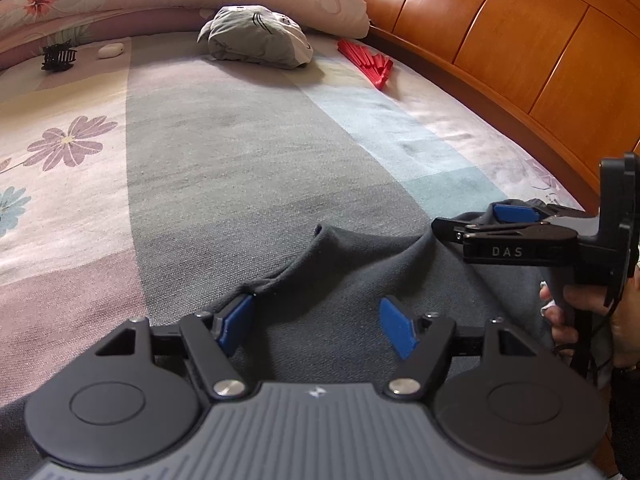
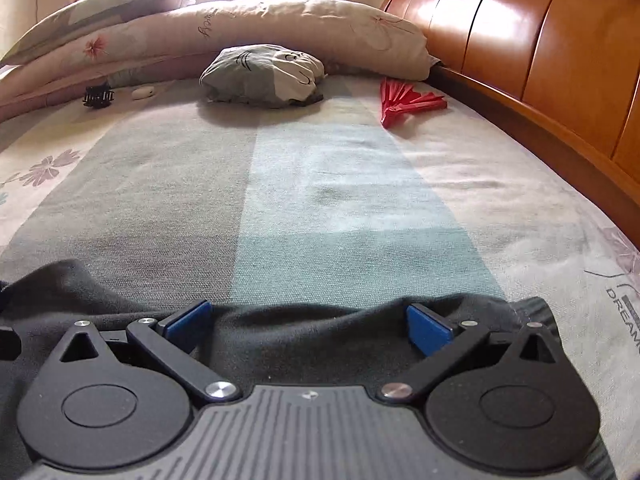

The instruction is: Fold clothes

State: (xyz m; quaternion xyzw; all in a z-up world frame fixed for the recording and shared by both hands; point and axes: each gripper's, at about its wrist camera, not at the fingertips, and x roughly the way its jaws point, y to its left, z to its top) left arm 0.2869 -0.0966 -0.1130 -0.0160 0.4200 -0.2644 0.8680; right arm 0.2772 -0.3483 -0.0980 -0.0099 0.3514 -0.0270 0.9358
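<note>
Bed (image 2: 320, 184): dark garment (image 2: 304, 328) lying crosswise; both hand-held grippers (image 1: 316, 326) (image 2: 308, 330) wide, empty.

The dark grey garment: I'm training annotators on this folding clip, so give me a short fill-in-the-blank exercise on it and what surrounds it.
1. The dark grey garment lies on a ____.
2. The folded fan near the wooden headboard is ____ in colour.
3. The jaws of the right gripper stand ____ over the garment's edge.
4. The hair clip near the pillows is ____ in colour.

Missing words: bed; red; open; black
</note>
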